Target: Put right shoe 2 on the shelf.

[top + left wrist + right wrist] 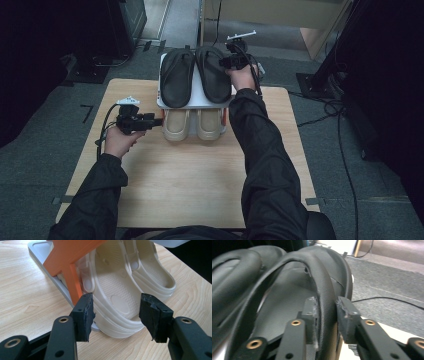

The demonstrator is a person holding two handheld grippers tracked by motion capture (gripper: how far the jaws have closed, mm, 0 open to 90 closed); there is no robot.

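Nearest the person, bare wooden table (200,185), both dark sleeves coming in from the bottom edge. Up the left side now: the left gripper (157,121) sits low over the wood, pointing at the side of the lower tier of the shoe rack (162,80). Its own view tells the story: jaws spread wide, pads (86,312) well apart, nothing between them but air. The heel of the nearer cream clog (117,300) lies right in that gap, and whether the left pad brushes it, can't say; the right pad is plainly clear of it. So that claw is released, gripping nothing. Just beside the clog, an orange bracket (67,262) of the rack slants up, and the second cream clog (152,272) lies beyond, the pair side by side on the grey base (40,250).

Further out, top tier: two black sandals (197,75) lying on the white shelf, toes away from the person. The right gripper (225,62) is at the far right edge of the right-hand sandal. In its own view the jaws are pulled in close, clamped either side of the sandal's black strap (325,302), pads pressed against the strap. That claw is grasping the strap, the sandal resting on the shelf as far as the high view shows. Beyond the rack, grey carpet (280,37) and a trailing cable (387,298).
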